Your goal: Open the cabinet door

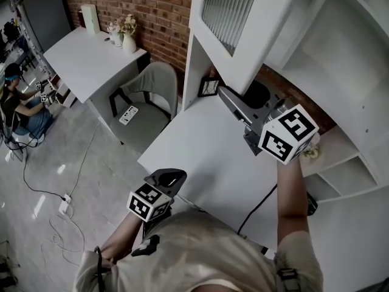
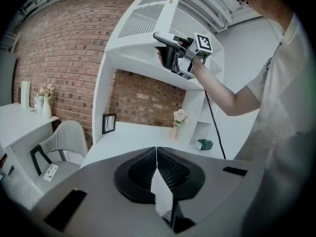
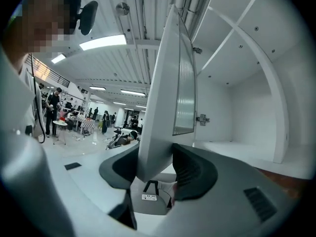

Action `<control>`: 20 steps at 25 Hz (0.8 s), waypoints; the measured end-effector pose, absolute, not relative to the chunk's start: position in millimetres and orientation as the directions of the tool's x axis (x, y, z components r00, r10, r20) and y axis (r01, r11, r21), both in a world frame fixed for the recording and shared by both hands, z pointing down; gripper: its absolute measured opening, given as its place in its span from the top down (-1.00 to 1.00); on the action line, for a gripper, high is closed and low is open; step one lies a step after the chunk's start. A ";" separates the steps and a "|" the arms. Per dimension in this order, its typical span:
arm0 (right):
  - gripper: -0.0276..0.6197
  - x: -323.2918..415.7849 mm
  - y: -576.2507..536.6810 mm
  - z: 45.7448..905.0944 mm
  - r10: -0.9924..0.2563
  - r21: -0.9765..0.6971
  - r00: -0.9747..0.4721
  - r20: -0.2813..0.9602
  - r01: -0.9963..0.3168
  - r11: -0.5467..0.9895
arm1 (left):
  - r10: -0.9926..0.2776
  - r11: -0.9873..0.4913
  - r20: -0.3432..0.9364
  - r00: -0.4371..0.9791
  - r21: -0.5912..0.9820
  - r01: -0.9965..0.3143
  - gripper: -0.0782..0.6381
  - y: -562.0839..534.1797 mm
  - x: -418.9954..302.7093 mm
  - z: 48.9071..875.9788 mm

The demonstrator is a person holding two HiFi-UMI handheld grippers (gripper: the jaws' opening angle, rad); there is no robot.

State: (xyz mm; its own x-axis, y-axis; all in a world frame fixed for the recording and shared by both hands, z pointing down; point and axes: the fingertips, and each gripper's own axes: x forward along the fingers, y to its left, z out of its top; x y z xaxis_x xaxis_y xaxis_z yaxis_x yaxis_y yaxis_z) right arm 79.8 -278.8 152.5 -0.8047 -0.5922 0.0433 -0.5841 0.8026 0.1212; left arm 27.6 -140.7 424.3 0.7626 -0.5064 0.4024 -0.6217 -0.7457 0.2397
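Pale, perhaps beige, short-sleeved T-shirt (image 1: 200,248), grey left gripper (image 2: 157,154) with black ribbed pads (image 2: 174,174), grey right gripper (image 3: 155,151) bearing white cube (image 1: 289,134) with black square markers, thin black cable (image 1: 258,204)

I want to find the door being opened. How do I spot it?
Find the white shelf unit over the desk by the brick wall. The cabinet door is at its top, swung open. Unlike the open shelves nearby, it has a ribbed glass pane, and the right gripper's jaws clamp its edge.
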 end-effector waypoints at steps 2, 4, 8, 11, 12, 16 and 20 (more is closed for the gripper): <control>0.27 71.9 -273.4 153.0 -0.581 0.130 -0.813 0.042 -0.572 0.810 | -0.513 -0.744 0.402 0.758 0.232 -0.626 0.73 -140.5 24.9 424.3; 0.24 66.8 -270.7 153.1 -0.569 0.138 -0.822 0.036 -0.560 0.817 | -0.520 -0.744 0.398 0.756 0.225 -0.630 0.73 -140.6 22.5 422.2; 0.21 60.3 -268.3 152.7 -0.550 0.148 -0.834 0.036 -0.540 0.829 | -0.524 -0.739 0.397 0.754 0.229 -0.634 0.73 -139.5 21.1 421.7; 0.17 51.7 -263.5 153.1 -0.534 0.170 -0.845 0.036 -0.521 0.836 | -0.530 -0.734 0.389 0.753 0.233 -0.638 0.73 -138.0 19.5 420.9; 0.16 48.4 -262.1 153.3 -0.529 0.177 -0.848 0.031 -0.516 0.838 | -0.534 -0.735 0.386 0.753 0.230 -0.638 0.73 -138.0 18.5 420.6; 0.12 37.3 -258.9 153.3 -0.518 0.181 -0.856 -0.005 -0.510 0.841 | -0.545 -0.727 0.381 0.747 0.229 -0.647 0.73 -137.4 11.0 420.6; 0.10 29.6 -255.6 152.7 -0.519 0.190 -0.855 -0.010 -0.511 0.838 | -0.550 -0.717 0.381 0.743 0.242 -0.654 0.73 -135.6 5.8 423.1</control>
